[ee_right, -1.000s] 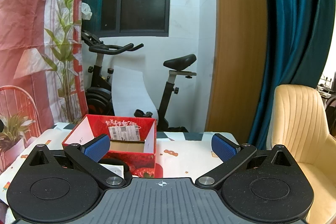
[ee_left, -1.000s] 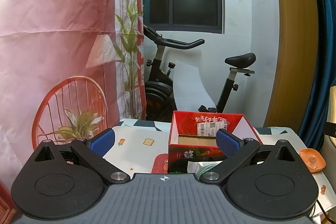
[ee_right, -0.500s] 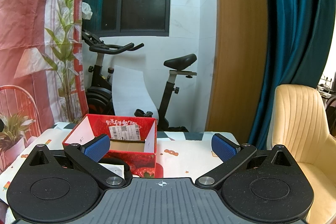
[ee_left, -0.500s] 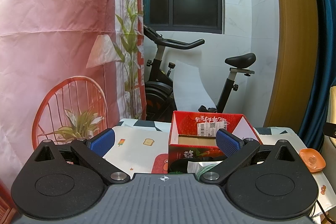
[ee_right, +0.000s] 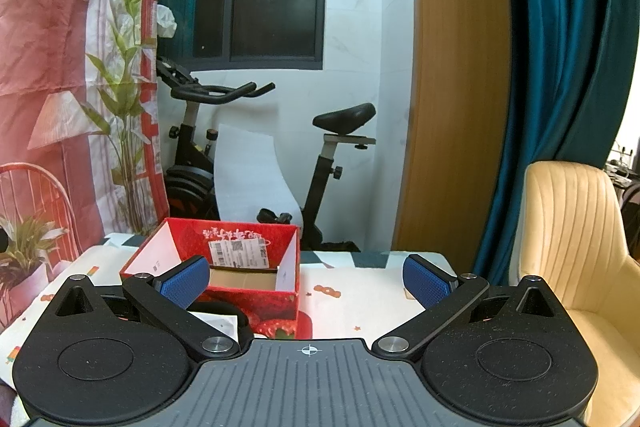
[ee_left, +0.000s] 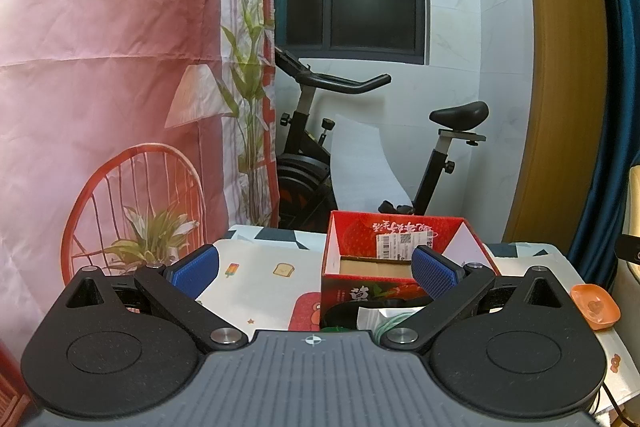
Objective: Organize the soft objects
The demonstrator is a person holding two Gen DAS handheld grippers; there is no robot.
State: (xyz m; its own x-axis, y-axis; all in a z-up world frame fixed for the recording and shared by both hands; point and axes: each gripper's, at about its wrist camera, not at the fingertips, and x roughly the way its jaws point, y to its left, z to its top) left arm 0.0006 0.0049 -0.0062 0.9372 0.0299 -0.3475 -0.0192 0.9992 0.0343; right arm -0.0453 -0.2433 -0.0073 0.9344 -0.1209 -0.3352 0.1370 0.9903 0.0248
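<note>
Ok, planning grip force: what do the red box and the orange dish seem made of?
The red box looks like printed cardboard: glossy strawberry print outside, plain brown inner floor, thin folded walls, a pasted shipping label. The orange dish looks like moulded plastic, smooth with a soft sheen, though glazed ceramic can't be ruled out.

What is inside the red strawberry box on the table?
The red strawberry box stands open. A white shipping label on its inner back wall and a bare strip of cardboard floor show; the front wall hides the rest of the floor.
</note>
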